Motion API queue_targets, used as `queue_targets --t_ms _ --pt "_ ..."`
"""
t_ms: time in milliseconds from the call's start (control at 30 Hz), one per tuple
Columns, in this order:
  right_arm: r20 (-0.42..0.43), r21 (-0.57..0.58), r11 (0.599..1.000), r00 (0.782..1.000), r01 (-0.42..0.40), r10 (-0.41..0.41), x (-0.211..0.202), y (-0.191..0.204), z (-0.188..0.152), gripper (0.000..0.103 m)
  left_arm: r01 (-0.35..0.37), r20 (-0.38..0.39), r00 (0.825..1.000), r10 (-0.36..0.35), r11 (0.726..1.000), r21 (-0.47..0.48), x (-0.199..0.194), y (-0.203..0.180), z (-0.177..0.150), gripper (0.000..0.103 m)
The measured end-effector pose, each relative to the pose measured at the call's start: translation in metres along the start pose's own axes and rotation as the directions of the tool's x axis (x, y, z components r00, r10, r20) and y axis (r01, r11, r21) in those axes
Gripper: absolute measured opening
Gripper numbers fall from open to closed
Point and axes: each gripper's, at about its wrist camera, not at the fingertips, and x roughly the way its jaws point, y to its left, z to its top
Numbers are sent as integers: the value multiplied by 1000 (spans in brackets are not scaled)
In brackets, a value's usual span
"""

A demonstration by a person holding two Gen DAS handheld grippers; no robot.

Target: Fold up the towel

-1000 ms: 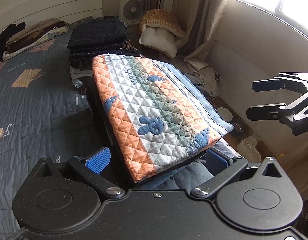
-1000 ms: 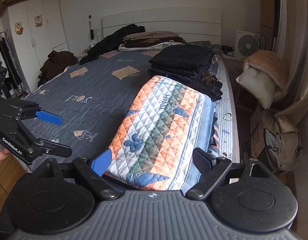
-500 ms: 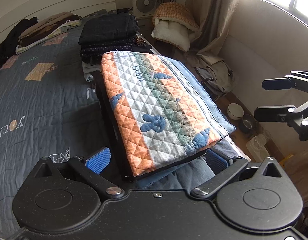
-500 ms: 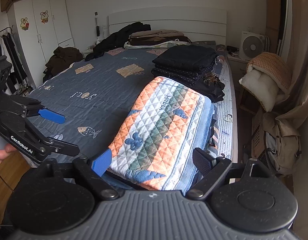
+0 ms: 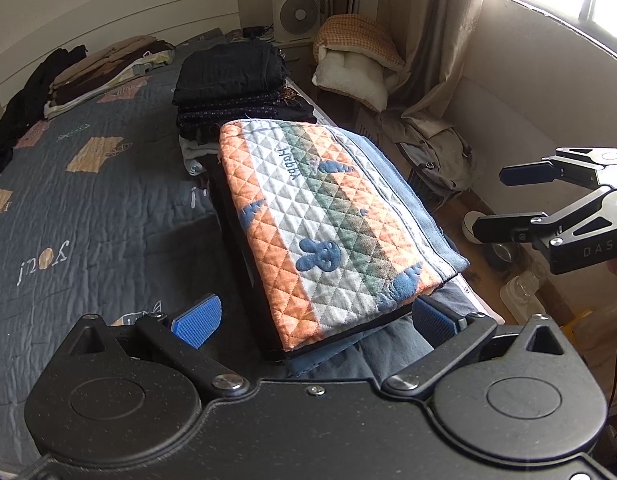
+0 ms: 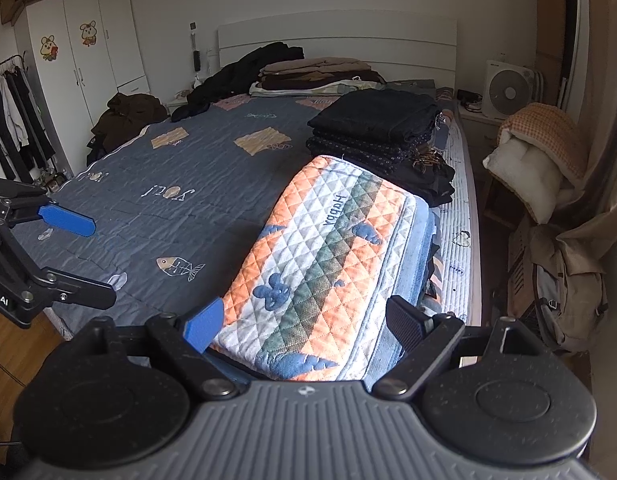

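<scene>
The folded towel (image 5: 332, 216), quilted in orange, white and green with blue rabbits, lies flat on a low pile of folded blue and dark cloth at the bed's right edge. In the right wrist view the towel (image 6: 328, 256) looks the same. My left gripper (image 5: 314, 318) hovers open just short of the towel's near edge, touching nothing. My right gripper (image 6: 304, 320) is also open, its fingers either side of the towel's near end with nothing held. Each gripper shows in the other's view: the right gripper (image 5: 508, 200) over the floor, the left gripper (image 6: 80, 256) over the bed's foot.
A stack of dark folded clothes (image 6: 376, 128) sits right behind the towel. More clothes (image 6: 308, 72) lie by the headboard on the blue quilt (image 6: 188, 168). Beside the bed are a backpack (image 5: 432, 152), bowls (image 5: 474, 228), a fan (image 6: 504, 88) and a cushioned chair (image 6: 536, 152).
Both grippers have drawn back a little from the towel and stayed open. The towel has not moved.
</scene>
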Motion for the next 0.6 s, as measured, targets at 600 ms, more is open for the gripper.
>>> queue_targets --t_ms 600 --pt "-30 -47 999 1000 -1 0 -3 8 5 87 32 18 999 -32 999 9 -3 1 -5 103"
